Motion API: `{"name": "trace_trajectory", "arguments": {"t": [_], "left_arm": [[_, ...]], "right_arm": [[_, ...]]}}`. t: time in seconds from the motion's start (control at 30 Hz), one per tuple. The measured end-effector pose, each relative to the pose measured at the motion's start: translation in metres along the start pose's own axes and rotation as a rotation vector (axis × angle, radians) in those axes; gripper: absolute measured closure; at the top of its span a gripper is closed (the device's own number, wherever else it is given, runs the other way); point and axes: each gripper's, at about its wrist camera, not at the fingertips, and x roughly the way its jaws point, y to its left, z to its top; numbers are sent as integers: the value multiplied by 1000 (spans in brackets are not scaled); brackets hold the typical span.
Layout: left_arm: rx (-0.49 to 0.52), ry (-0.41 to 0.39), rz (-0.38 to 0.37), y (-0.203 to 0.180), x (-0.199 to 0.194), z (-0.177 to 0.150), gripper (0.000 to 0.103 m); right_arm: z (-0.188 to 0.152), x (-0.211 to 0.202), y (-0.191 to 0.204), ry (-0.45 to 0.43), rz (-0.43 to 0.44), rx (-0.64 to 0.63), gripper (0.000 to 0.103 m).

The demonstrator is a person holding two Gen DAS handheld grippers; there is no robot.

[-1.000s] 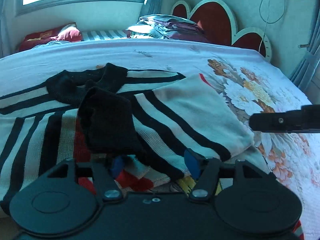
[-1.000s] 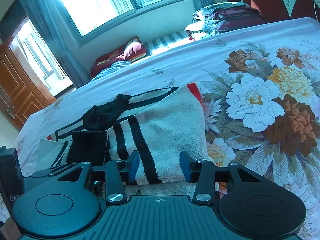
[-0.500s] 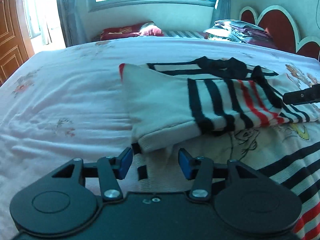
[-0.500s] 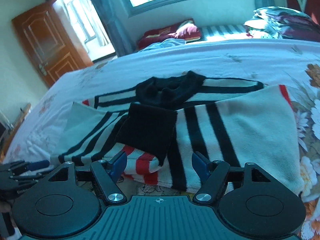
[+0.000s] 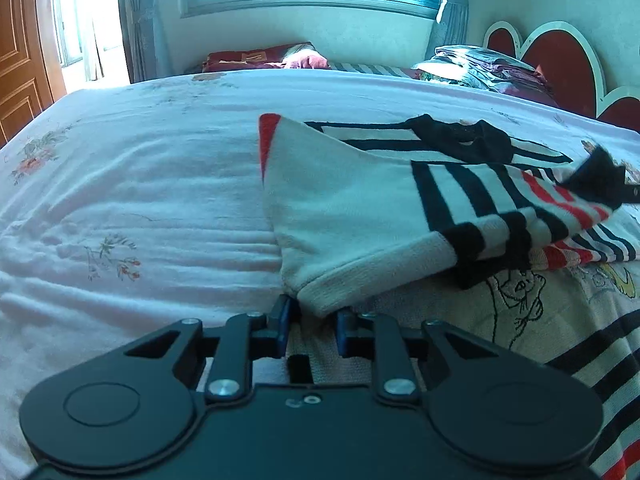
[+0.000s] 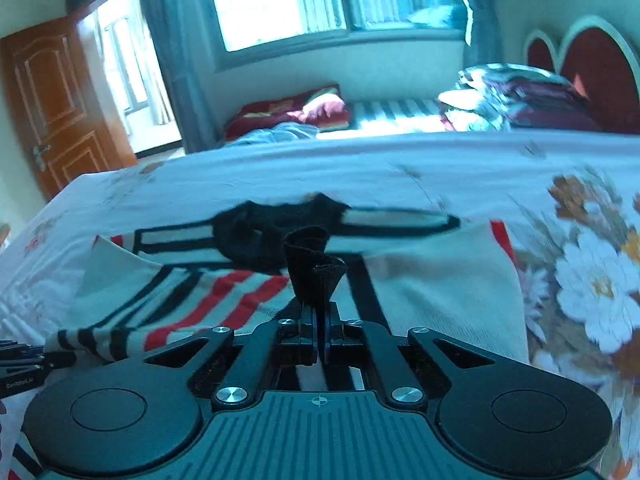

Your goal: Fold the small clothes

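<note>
Folding half-done: sweater [image 5: 360,208] sleeves folded in; left tool [image 5: 310,322] closing on hem, right tool [image 6: 319,328] clamping black cuff [image 6: 316,268]; lengthwise fold remains.

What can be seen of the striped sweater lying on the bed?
The striped sweater is a small knit, cream with black and red stripes, a black collar and a black cuff. It lies on the floral bedsheet with sleeves folded in over a cartoon print on the front. The right hand-held gripper is shut on the black cuff, lifting it. The left hand-held gripper is closing on the cream folded corner between its jaws.
</note>
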Motion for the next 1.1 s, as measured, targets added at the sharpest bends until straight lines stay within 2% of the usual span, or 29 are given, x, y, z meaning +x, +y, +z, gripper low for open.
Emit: {"name": "trace_trajectory", "arguments": {"t": [0.07,0.27,0.3,0.33,0.4,0.53,0.57,0.63,0.67,0.8,0.97,1.1], "left_arm": [[11,3,-5,0,0,-1,82],[41,14,-9,-2,-1,0,82],[47,14,-7,-3,-1,0,82],[48,15,-9,-3,-1,0,82],[44,17,-14,-2,0,2,82],[40,18,-17,-1,0,1,82],[38,18,-17,-1,0,1,82],[33,18,-20,0,0,1,82],[30,19,-22,0,0,1,82],[31,20,-25,1,0,1,82],[30,23,-28,2,1,1,82],[53,35,-47,8,-7,1,69]], "right_arm": [[-11,8,-20,55,17,111,101],[-17,4,-40,54,69,257,101],[-16,2,-43,49,76,277,90],[-16,-2,-48,41,67,291,63],[-13,-4,-53,17,71,296,46],[-6,2,-56,21,111,299,47],[-6,5,-56,29,122,296,52],[-6,11,-56,66,111,286,91],[-6,12,-56,73,105,275,96],[-6,-8,-50,13,80,187,97],[-17,2,-48,75,52,166,97],[-15,2,-50,85,53,190,96]]}}
